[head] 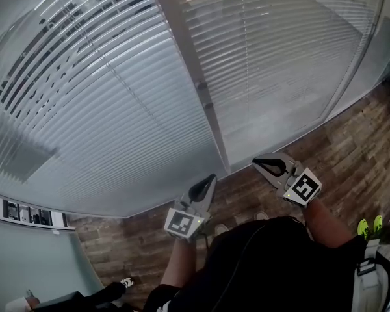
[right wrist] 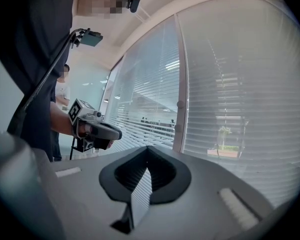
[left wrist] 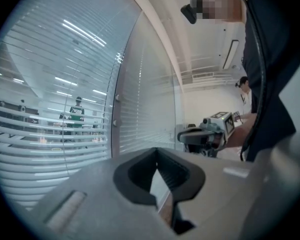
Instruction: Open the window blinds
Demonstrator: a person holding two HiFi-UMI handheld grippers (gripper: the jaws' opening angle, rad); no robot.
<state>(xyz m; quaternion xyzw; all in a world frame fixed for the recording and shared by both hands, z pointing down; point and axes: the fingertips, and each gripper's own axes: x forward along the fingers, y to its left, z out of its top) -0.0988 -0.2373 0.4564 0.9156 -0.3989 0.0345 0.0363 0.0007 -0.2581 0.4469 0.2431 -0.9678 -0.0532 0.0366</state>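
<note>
Blinds (head: 104,109) fill the window wall ahead, hanging down to the wood floor (head: 338,148). Two panels, split by an upright post (head: 195,77). Slats (head: 279,64) run level, long axis side to side. Left panel slats are tilted part open, with a room visible between them; right panel reads closed.

Left hand-held gripper (head: 210,179): jaws together, pointing at the foot of the post, clear of the slats. Right hand-held gripper (head: 257,164): jaws together, in front of the right panel, not touching it.
</note>
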